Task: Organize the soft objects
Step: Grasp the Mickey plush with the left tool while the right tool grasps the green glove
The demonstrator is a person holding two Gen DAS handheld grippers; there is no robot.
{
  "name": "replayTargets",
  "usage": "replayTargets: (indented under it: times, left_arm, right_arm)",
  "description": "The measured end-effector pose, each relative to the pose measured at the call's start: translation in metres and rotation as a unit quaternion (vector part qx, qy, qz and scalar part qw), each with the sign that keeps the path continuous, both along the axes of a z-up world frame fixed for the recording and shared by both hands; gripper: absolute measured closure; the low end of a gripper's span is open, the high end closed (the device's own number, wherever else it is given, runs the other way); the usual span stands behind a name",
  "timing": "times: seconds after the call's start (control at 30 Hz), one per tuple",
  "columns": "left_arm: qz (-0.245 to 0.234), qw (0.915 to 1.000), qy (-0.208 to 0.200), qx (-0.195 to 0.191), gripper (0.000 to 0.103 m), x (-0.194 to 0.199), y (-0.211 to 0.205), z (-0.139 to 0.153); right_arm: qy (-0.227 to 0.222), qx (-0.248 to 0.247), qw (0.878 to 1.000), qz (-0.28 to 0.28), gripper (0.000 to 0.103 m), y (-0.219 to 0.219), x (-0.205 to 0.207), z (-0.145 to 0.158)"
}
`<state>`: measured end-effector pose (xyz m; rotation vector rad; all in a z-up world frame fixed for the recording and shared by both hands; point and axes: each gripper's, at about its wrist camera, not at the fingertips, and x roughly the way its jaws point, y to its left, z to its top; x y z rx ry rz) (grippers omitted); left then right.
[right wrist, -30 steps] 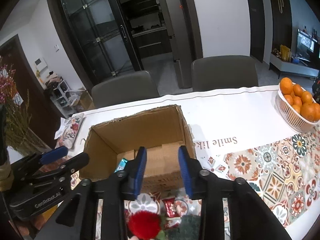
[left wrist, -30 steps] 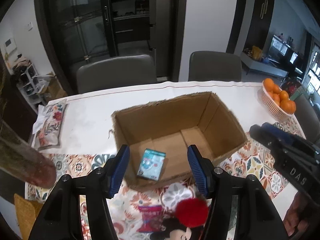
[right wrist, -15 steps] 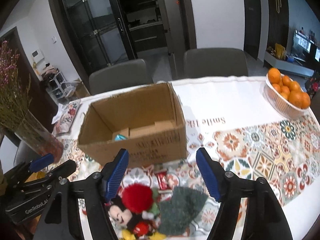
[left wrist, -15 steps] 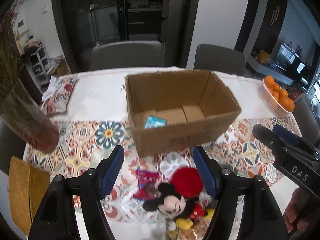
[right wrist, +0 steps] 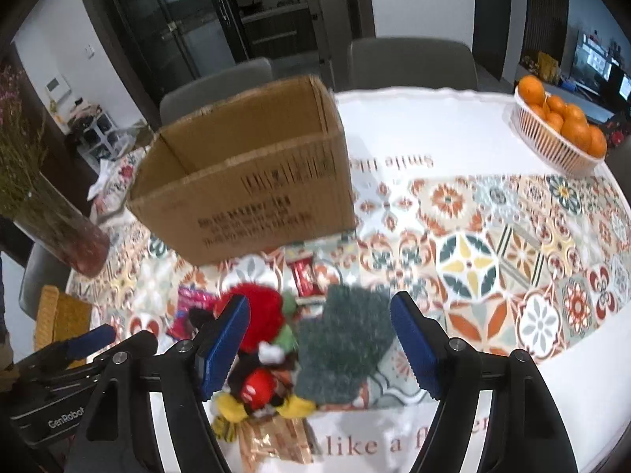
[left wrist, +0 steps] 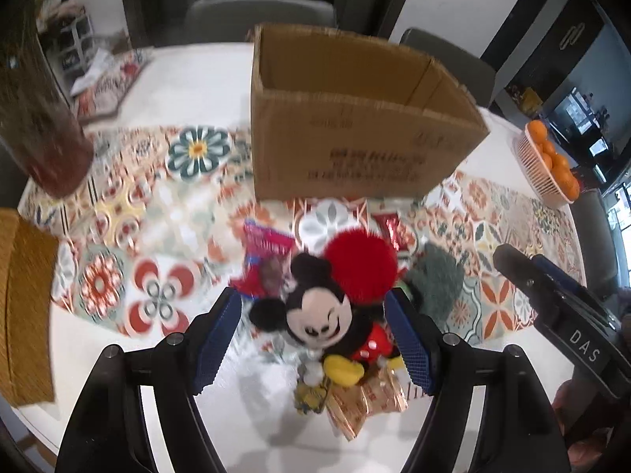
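Left claw (left wrist: 313, 339): jaws spread wide, nothing clamped. Mouse plush (left wrist: 319, 317) lies between the blue pads, head toward the box, touching neither pad that I can tell. Red pompom (left wrist: 361, 266) just past the plush's head, nearer the right pad. Pink packet (left wrist: 265, 254) ahead and left of the claw; gold packet (left wrist: 364, 402) below the plush, close to the camera. Box (left wrist: 355, 126) stands open-topped farther ahead.

Right claw (right wrist: 319, 341): jaws also wide apart, empty. Green fuzzy cloth (right wrist: 345, 349) sits between its pads, slightly toward the right one; contact unclear. Plush and pompom (right wrist: 262, 313) crowd its left pad. Red wrapper (right wrist: 305, 278) just ahead of the claw, between it and the box.

Orange basket (right wrist: 560, 146) far ahead to the right, vase (right wrist: 55, 220) far left. Both views motion-blurred.
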<state>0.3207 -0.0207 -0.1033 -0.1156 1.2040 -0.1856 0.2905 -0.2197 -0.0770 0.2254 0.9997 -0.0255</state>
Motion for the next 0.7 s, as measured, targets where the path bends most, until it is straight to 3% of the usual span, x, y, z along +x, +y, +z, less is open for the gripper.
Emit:
replayTargets:
  times: [0.4, 0.5, 0.7]
  left_arm:
    - [0.010, 0.9971, 0.073, -0.021, 0.028, -0.003, -0.005, -0.052]
    - [0.011, 0.9958, 0.084, -0.037, 0.026, 0.001, -0.006, -0.064]
    - [0.029, 0.9928, 0.109, -0.041, 0.024, 0.012, -0.007, -0.088]
  right_arm:
    - [0.092, 0.033, 0.995, -0.011, 0.028, -0.006, -0.006, -0.059]
    - [0.117, 0.052, 0.992, -0.014, 0.019, -0.006, -0.003, -0.076]
    - [0.144, 0.044, 0.988, -0.016, 0.018, -0.003, 0.005, -0.100]
